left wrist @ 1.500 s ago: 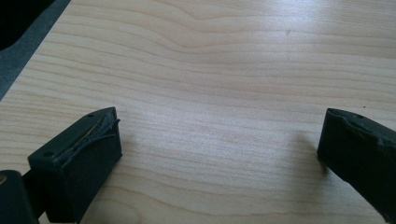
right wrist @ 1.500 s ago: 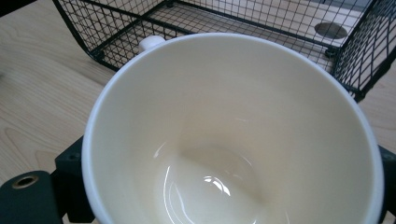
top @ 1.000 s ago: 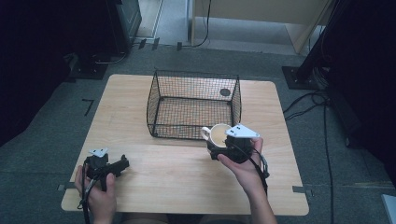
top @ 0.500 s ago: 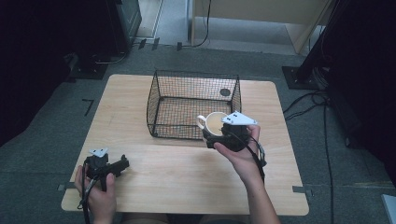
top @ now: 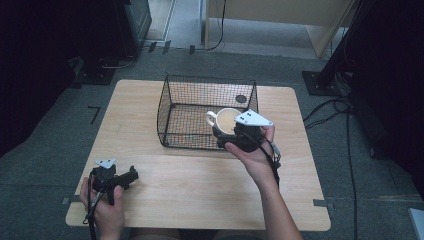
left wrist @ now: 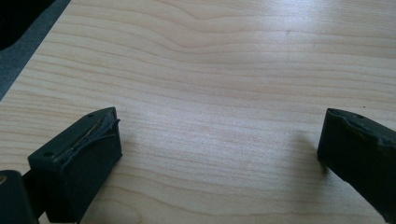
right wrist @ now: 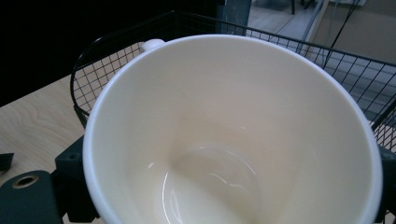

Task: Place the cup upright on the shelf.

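My right gripper [top: 231,131] is shut on a cream mug [top: 226,120] and holds it in the air over the front right part of a black wire basket [top: 172,100]. The mug's handle [top: 211,118] points left. In the right gripper view the empty mug [right wrist: 233,135] looms close between the jaws, with the basket [right wrist: 121,51] behind it. My left gripper [top: 125,178] rests on the table near its front left corner, held by a hand. Its jaws stand wide apart in the left gripper view, with bare wood [left wrist: 219,93] between them.
The light wooden table [top: 200,190] stands on grey carpet. A small dark round thing [top: 241,99] lies in the basket's back right corner. Dark stands and cables [top: 340,107] lie on the floor to the right, and a black cabinet stands at the back left.
My right gripper has carried the mug forward and up, from the table in front of the basket to above its front right part. The left gripper has stayed put.
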The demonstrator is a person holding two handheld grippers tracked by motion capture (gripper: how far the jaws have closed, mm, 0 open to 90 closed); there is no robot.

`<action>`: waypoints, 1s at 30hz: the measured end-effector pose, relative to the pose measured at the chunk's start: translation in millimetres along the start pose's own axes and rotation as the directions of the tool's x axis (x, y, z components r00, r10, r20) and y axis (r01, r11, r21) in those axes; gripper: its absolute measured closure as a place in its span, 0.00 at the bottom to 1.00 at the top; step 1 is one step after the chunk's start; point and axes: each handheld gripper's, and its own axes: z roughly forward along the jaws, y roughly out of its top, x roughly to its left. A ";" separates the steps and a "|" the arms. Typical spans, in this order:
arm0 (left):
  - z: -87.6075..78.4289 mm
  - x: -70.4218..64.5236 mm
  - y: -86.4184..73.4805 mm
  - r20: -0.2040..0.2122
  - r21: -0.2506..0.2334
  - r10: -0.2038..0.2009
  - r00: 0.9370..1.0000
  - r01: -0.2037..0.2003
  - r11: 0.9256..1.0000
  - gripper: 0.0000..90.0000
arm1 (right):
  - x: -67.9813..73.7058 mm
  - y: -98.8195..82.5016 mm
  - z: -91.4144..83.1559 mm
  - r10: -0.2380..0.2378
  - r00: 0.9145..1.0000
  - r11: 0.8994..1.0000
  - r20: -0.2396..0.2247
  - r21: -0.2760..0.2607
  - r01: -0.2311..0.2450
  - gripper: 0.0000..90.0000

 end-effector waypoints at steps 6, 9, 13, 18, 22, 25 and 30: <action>-0.1 0.0 0.1 0.000 0.002 0.000 1.000 0.000 1.000 0.00 | -3.5 5.1 9.5 -0.005 1.000 0.998 0.016 -0.055 0.006 0.10; -0.1 0.0 0.0 0.000 0.001 0.000 1.000 0.000 1.000 0.00 | -7.8 10.2 14.4 0.015 1.000 0.996 0.006 -0.086 -0.014 0.10; 0.0 0.0 0.0 0.000 0.001 0.000 1.000 0.000 1.000 0.00 | -10.7 16.7 21.4 0.001 1.000 0.995 -0.001 -0.104 -0.001 0.10; -0.1 0.0 0.0 0.000 0.001 0.000 1.000 0.000 1.000 0.00 | -14.5 21.2 33.9 0.007 0.999 0.995 -0.033 -0.104 -0.010 0.10; -0.1 0.1 0.0 0.000 0.001 0.001 1.000 -0.001 1.000 0.00 | -18.5 26.6 44.1 0.011 0.999 0.994 -0.051 -0.104 -0.017 0.10; -0.1 0.1 0.0 0.000 0.001 0.001 1.000 -0.001 1.000 0.00 | -22.6 32.4 50.2 0.035 0.996 0.992 -0.076 -0.117 -0.043 0.10; -0.1 0.1 0.0 0.000 0.001 0.001 1.000 -0.001 1.000 0.00 | -25.0 42.3 62.8 0.012 0.995 0.993 -0.102 -0.115 -0.024 0.10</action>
